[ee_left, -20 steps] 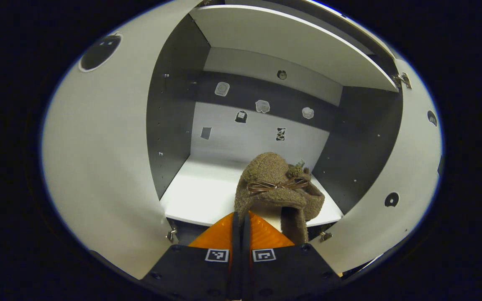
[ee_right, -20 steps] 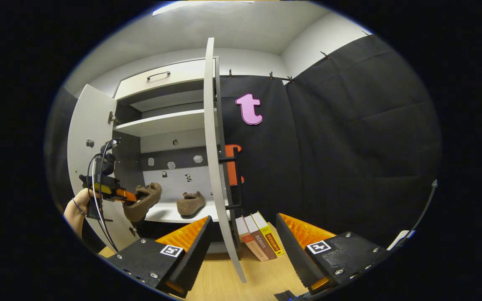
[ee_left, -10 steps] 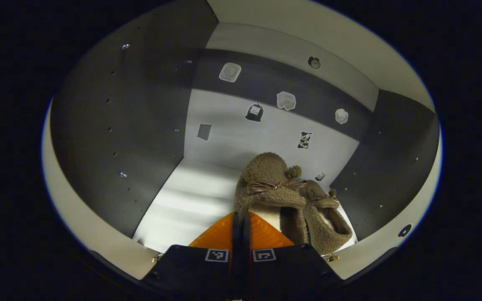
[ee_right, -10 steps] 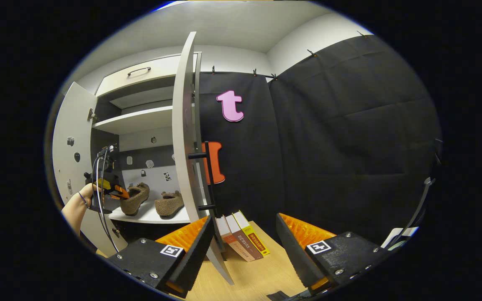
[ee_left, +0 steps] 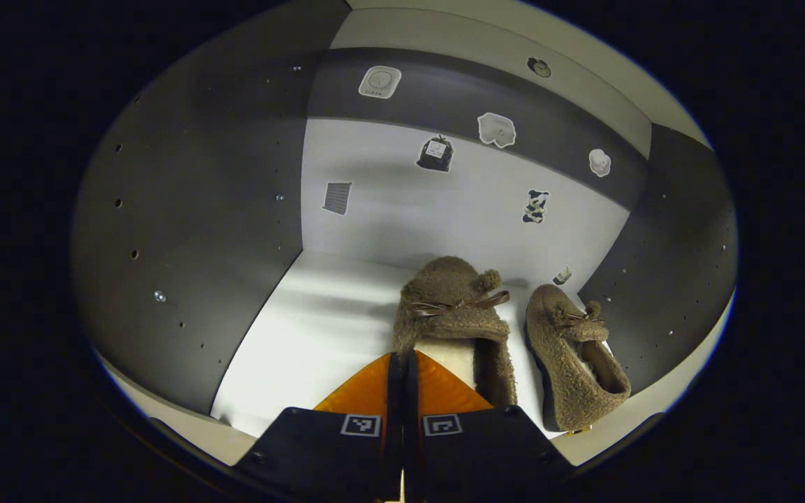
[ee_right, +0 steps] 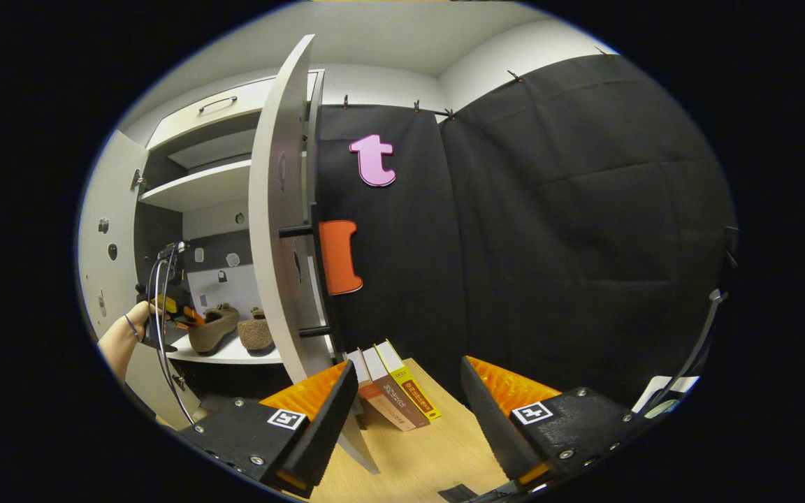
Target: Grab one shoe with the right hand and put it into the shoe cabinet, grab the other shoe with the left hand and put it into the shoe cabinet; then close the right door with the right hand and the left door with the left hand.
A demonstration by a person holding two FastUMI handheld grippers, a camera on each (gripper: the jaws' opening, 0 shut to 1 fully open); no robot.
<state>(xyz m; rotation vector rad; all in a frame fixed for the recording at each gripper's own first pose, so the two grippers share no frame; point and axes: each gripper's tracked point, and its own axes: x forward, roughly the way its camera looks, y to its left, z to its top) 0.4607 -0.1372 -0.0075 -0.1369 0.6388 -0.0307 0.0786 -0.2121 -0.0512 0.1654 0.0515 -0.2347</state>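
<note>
Shoe cabinet (ee_left: 186,230) interior: dark side walls, pale back panel with small stickers, white shelf (ee_left: 305,328) as floor. In the right gripper view the cabinet stands at left against the black cloth wall, both doors swung open, a few books (ee_right: 388,391) lying on the wooden tabletop (ee_right: 416,454) below the right door (ee_right: 277,209)

Left claw (ee_left: 402,367): fingers pressed together on the heel rim of the held shoe (ee_left: 455,321), no gap visible between them. The shoe lies straight ahead of the claw, long axis running along the claw's own line, toe toward the back panel, heel toward the claw. Sole looks to be at or just above the shelf; cannot tell whether it is touching

Second shoe (ee_left: 574,363): already resting on the shelf just right of the held one, near the right side wall. Roughly parallel, toe also inward, heel at the shelf's front edge. A narrow strip of shelf shows between the two, so beside but apart

Right claw (ee_right: 402,398): spread wide, holding nothing, outside the cabinet above the tabletop. The right door's edge is just ahead of it and to its left, so this hand is the nearer to that door

Judgement: placement of the left-hand shoe nearly complete; release is next, then withdrawal straight back along the shoe's axis to avoid dragging it. Both doors not yet closed
</note>
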